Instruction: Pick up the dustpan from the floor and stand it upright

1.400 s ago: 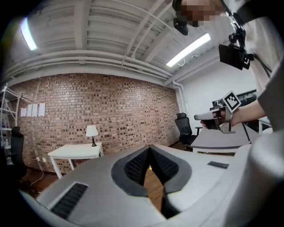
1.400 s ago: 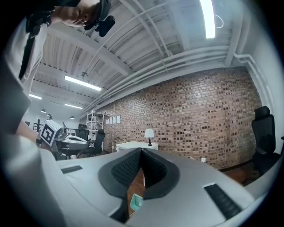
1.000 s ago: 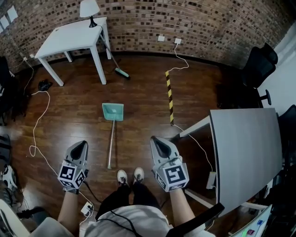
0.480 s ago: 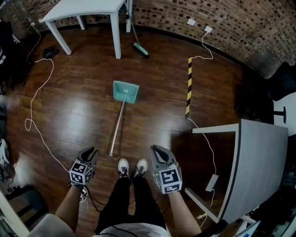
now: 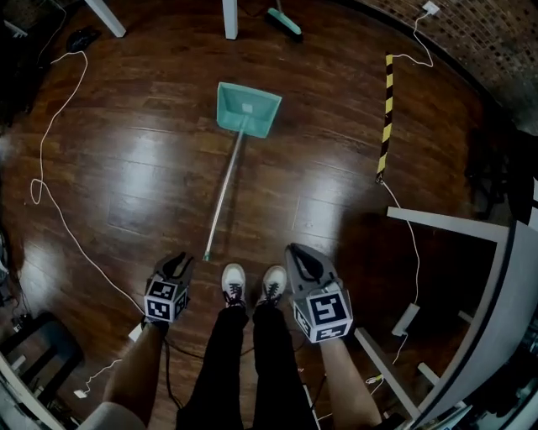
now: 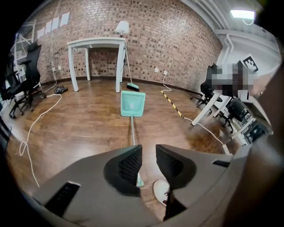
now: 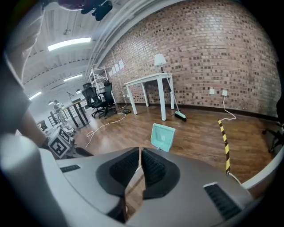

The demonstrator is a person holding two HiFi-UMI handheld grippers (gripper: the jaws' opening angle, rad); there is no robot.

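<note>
The teal dustpan (image 5: 249, 109) lies flat on the wooden floor, its long metal handle (image 5: 225, 193) running toward my feet. My left gripper (image 5: 177, 265) hangs just left of the handle's near end, open, with nothing between its jaws. In the left gripper view the gripper (image 6: 148, 154) points along the handle (image 6: 132, 132) at the dustpan (image 6: 132, 103). My right gripper (image 5: 302, 257) is right of my shoes and shut on nothing. The right gripper view has that gripper (image 7: 140, 156) in front of the dustpan (image 7: 162, 136).
The person's white shoes (image 5: 234, 282) stand between the grippers. A broom (image 5: 284, 21) and a white table leg (image 5: 229, 17) are beyond the dustpan. Yellow-black tape (image 5: 386, 113) lies on the floor at right, a white cable (image 5: 50, 168) at left, a grey desk frame (image 5: 445, 227) at right.
Both grippers have come down toward the floor and the view has tilted lower. The left gripper's jaws have parted. The dustpan has not moved.
</note>
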